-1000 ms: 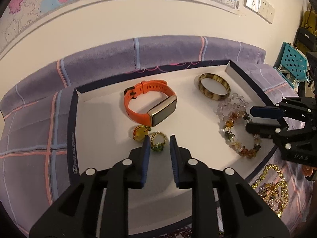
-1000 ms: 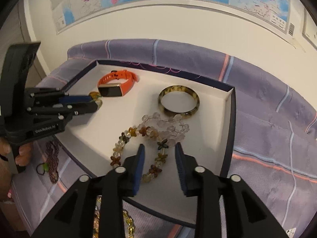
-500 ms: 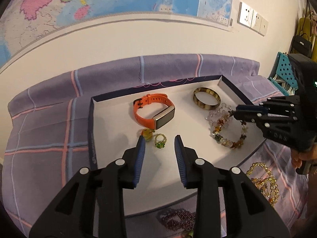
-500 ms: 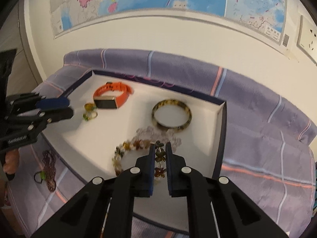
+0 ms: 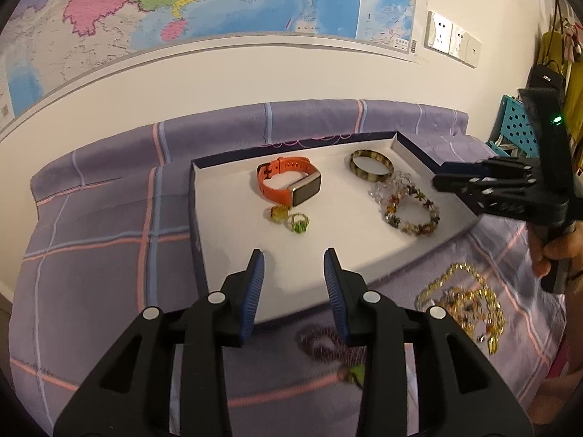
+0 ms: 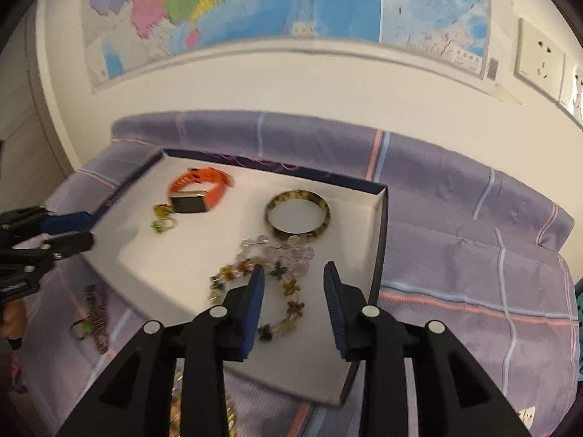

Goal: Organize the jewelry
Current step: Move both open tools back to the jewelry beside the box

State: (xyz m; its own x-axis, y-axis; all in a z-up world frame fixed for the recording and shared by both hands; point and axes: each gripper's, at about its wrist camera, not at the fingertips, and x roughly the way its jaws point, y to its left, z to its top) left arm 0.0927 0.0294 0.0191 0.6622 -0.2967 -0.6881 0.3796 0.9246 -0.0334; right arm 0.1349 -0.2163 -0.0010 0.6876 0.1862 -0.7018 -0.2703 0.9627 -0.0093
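A white tray [image 5: 233,225] with dark blue walls lies on a purple plaid cloth. In it are an orange watch [image 5: 288,184], a tortoiseshell bangle [image 5: 371,165], two rings [image 5: 289,218] and two beaded bracelets [image 5: 411,207]. My left gripper [image 5: 293,276] is open and empty above the tray's near edge. My right gripper [image 6: 291,287] is open and empty above the beaded bracelets [image 6: 255,280]; it also shows in the left wrist view [image 5: 442,180]. A gold chain necklace [image 5: 470,306] and a purple bead string [image 5: 328,342] with a green ring lie on the cloth outside the tray.
A white wall with a map [image 5: 218,7] and sockets [image 5: 452,40] stands behind the bed. A teal perforated crate [image 5: 510,127] and hanging bags are at the far right. Plaid cloth [image 6: 473,273] spreads right of the tray.
Both grippers have pulled back and up from the tray. The left jaws opened wider. The right jaws closed half a second ago and have opened again.
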